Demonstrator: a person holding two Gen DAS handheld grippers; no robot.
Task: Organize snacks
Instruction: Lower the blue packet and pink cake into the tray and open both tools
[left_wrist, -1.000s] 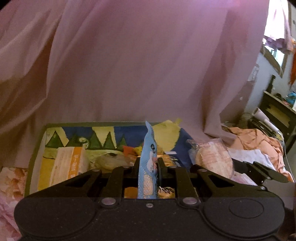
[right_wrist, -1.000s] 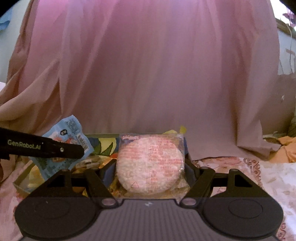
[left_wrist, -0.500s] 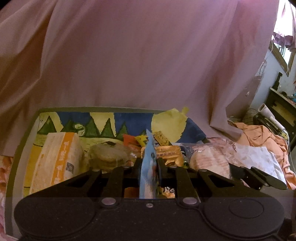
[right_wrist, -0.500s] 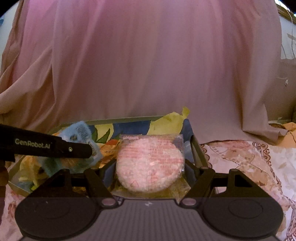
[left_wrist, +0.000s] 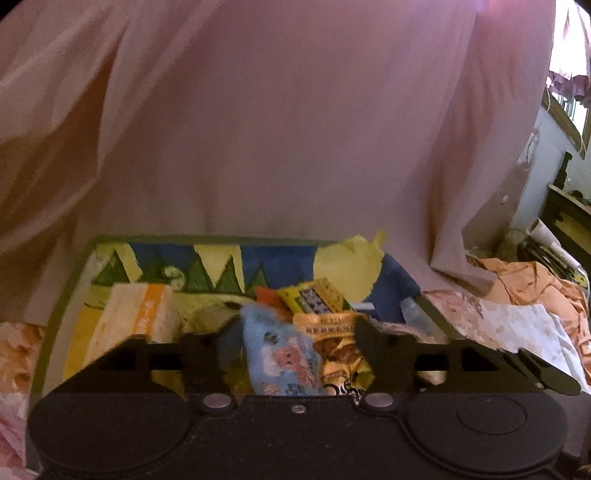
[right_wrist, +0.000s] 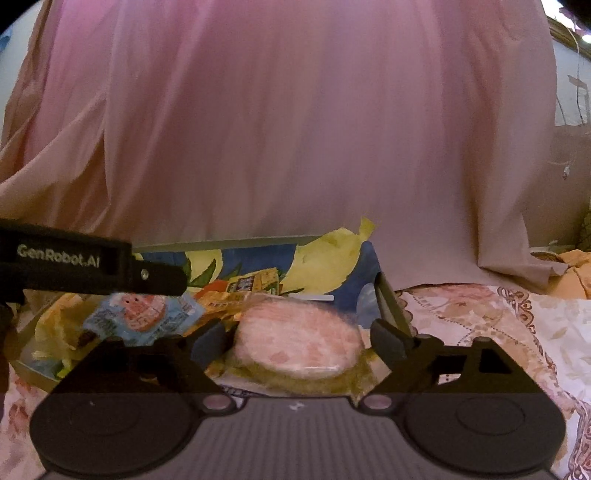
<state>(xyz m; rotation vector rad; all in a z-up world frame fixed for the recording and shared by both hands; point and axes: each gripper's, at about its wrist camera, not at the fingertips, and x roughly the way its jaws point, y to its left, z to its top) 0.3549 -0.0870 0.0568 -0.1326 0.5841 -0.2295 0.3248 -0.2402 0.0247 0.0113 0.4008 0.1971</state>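
Grippers left (left_wrist: 291, 343) and right (right_wrist: 299, 341) have just been opening, jaws apart, dropping a blue packet (left_wrist: 280, 358) and round cake (right_wrist: 295, 339) into the box (left_wrist: 258, 242); withdrawal for more snacks likely follows.

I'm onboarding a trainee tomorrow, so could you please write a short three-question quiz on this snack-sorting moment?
1. True or false: the left gripper is clamped on the blue packet.
2. The round pink packet lies between which gripper's fingers? A) left B) right
3. Fill in: the snacks lie in a patterned ____.

Key: 1 false, the packet lies loose between spread fingers; 2 B; 3 box.
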